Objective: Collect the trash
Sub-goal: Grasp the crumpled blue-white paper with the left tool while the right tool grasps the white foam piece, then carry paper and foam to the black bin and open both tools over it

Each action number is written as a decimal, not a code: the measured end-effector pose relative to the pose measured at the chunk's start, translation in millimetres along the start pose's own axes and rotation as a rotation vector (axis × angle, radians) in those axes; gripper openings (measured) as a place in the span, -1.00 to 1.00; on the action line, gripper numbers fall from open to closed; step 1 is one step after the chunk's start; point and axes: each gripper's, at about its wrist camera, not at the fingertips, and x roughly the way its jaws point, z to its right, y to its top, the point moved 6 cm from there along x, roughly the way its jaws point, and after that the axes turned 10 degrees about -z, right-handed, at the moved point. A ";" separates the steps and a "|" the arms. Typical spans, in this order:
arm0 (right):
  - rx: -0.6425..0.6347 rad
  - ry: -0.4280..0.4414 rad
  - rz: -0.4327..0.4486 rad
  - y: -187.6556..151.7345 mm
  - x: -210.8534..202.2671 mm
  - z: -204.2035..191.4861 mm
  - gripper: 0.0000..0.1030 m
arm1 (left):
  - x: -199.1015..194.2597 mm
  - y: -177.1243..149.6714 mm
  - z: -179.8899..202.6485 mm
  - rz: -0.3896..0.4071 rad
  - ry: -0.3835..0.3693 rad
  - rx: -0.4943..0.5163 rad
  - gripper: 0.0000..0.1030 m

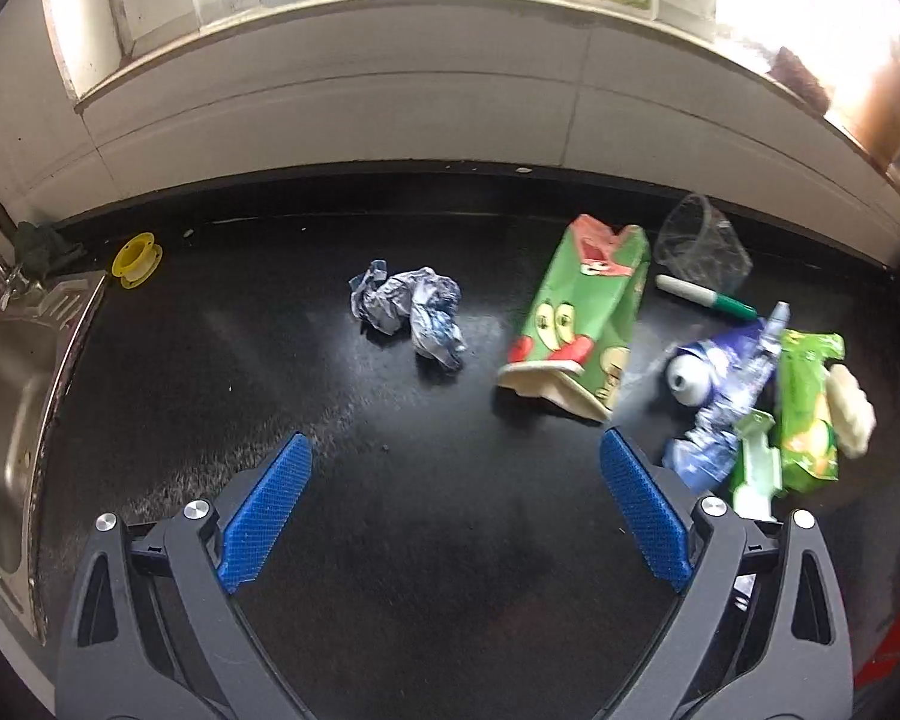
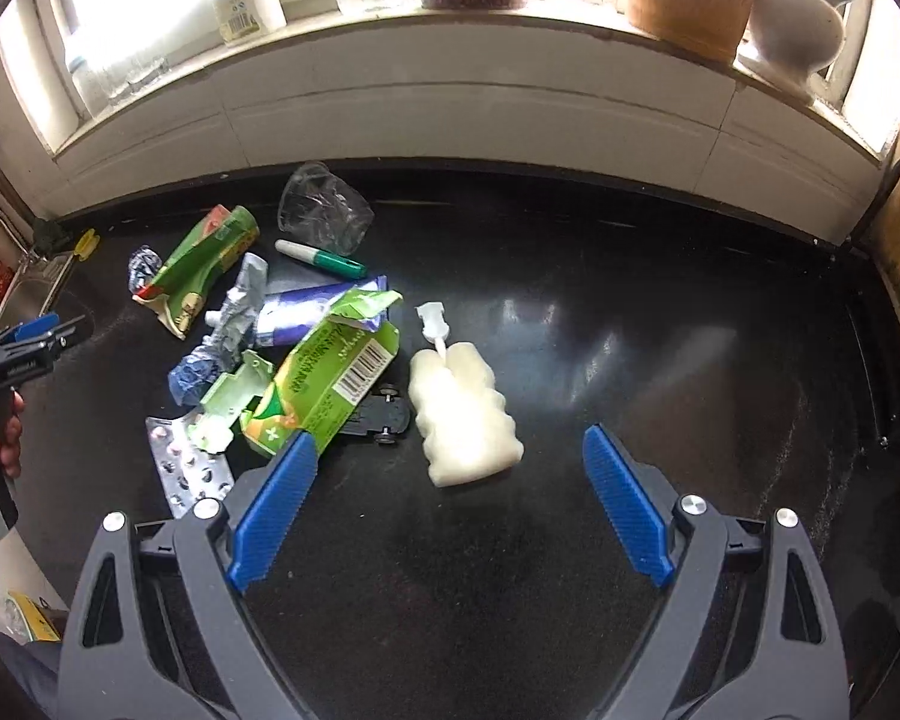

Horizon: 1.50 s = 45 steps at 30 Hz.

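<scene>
Trash lies on a black counter (image 1: 426,480). A crumpled blue-grey wrapper (image 1: 408,309) lies ahead of my open, empty left gripper (image 1: 456,459). A crushed green juice carton (image 1: 576,315) lies to its right. Further right are a squashed tube (image 1: 720,378), a green box (image 1: 807,408) and a pale sponge (image 1: 849,411). In the right wrist view my open, empty right gripper (image 2: 450,450) hovers just in front of the sponge (image 2: 462,414), with the green box (image 2: 330,378), a blister pack (image 2: 186,462) and the carton (image 2: 201,270) to its left.
A clear plastic cup (image 2: 324,210) and a green marker (image 2: 324,258) lie near the back wall. A steel sink (image 1: 6,396) is at the far left, with a yellow spool (image 1: 135,258) beside it. Jars and a vase (image 2: 798,30) stand on the windowsill.
</scene>
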 end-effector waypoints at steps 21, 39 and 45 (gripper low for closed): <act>-0.085 0.044 -0.192 22.9 106.7 10.6 -0.18 | 101.5 81.3 -30.1 0.014 0.010 0.060 0.46; -0.012 0.034 -0.039 3.2 15.8 9.2 -0.44 | -8.5 20.9 8.7 0.032 -0.052 0.043 -0.17; -0.001 0.036 0.008 -32.5 -22.9 -3.0 -0.44 | -53.2 -58.7 54.8 0.009 -0.094 0.113 -0.17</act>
